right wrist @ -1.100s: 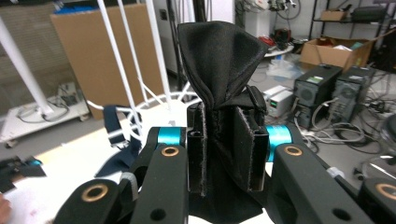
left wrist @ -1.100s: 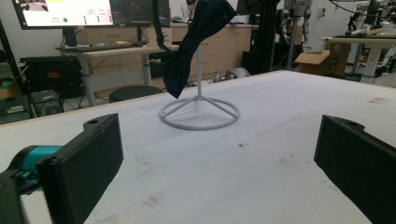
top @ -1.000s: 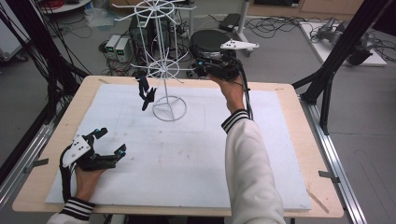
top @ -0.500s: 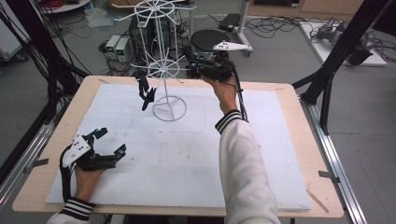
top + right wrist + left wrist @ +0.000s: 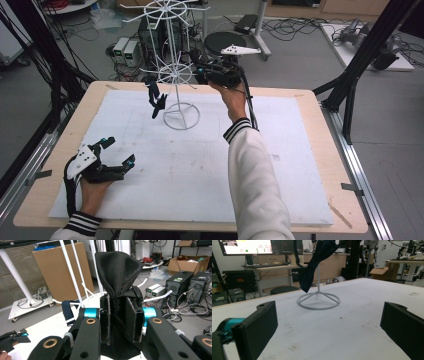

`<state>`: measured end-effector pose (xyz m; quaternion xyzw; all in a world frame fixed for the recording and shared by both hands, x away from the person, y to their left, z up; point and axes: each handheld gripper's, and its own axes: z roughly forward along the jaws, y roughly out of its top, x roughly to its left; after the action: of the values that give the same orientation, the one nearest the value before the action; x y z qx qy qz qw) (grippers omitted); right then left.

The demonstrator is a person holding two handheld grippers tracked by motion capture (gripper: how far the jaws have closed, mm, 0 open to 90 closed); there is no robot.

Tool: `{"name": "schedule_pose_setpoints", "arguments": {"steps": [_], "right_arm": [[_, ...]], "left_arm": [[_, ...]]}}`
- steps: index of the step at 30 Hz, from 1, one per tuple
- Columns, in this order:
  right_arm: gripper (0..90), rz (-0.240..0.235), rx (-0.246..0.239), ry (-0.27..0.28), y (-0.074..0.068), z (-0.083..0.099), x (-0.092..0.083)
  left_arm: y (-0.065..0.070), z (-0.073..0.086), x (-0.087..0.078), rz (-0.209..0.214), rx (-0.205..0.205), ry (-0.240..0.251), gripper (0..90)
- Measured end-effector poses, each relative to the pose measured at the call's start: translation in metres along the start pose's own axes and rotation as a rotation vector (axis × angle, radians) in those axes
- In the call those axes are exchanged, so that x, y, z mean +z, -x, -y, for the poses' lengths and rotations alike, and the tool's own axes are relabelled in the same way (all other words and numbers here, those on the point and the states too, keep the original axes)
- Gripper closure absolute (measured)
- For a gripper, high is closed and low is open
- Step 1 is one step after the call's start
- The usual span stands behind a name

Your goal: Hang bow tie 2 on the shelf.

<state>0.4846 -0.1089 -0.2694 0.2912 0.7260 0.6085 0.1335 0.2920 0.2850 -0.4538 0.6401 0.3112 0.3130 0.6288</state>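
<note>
A white wire rack (image 5: 172, 75) with spoked rings stands on the white mat, its base ring (image 5: 319, 300) resting flat. A dark blue cloth (image 5: 156, 100) hangs from a left spoke of the lower ring, also visible as dark blue cloth (image 5: 312, 267). My right gripper (image 5: 200, 70) is raised beside the lower ring's right side, shut on a bunched black cloth (image 5: 117, 267) that stands up between its jaws; right gripper (image 5: 121, 315). My left gripper (image 5: 120, 150) lies on the mat at the front left, open with nothing between its jaws; left gripper (image 5: 329, 322).
Computer towers (image 5: 127, 50) and a black stool (image 5: 225, 42) stand on the floor behind the table. Black frame posts (image 5: 350, 95) flank the table's sides. A cardboard box (image 5: 57, 267) stands beyond the rack. The wooden table edge (image 5: 310, 100) borders the mat.
My right hand has carried the black cloth a little leftward, closer to the rack's lower ring. The left gripper has stayed where it was.
</note>
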Motion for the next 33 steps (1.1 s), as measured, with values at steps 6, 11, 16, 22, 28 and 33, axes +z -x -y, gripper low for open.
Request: {"name": "schedule_pose_setpoints", "arguments": {"steps": [6,11,16,22,28,33], "right_arm": [[76.0,0.003,0.003,-0.013,-0.001,0.002,0.005],[75.9,0.001,-0.004,-0.037,-0.002,0.003,0.007],[75.7,-0.001,-0.008,-0.056,-0.002,0.004,0.009],[75.1,-0.01,-0.014,-0.077,-0.003,0.006,0.011],[72.7,-0.014,-0.015,-0.083,-0.002,0.006,0.012],[68.4,-0.02,-0.014,-0.089,-0.002,0.007,0.013]], "left_arm": [[0.0,0.0,0.0,0.004,0.0,-0.002,1.8],[0.0,0.0,0.0,0.004,0.0,-0.001,1.8],[0.0,0.0,0.0,0.004,0.0,-0.001,1.8],[0.0,0.0,0.0,0.004,0.0,-0.002,1.8],[0.0,0.0,0.0,0.004,0.0,-0.001,1.7],[0.0,0.0,0.0,0.004,-0.001,0.0,1.7]]}}
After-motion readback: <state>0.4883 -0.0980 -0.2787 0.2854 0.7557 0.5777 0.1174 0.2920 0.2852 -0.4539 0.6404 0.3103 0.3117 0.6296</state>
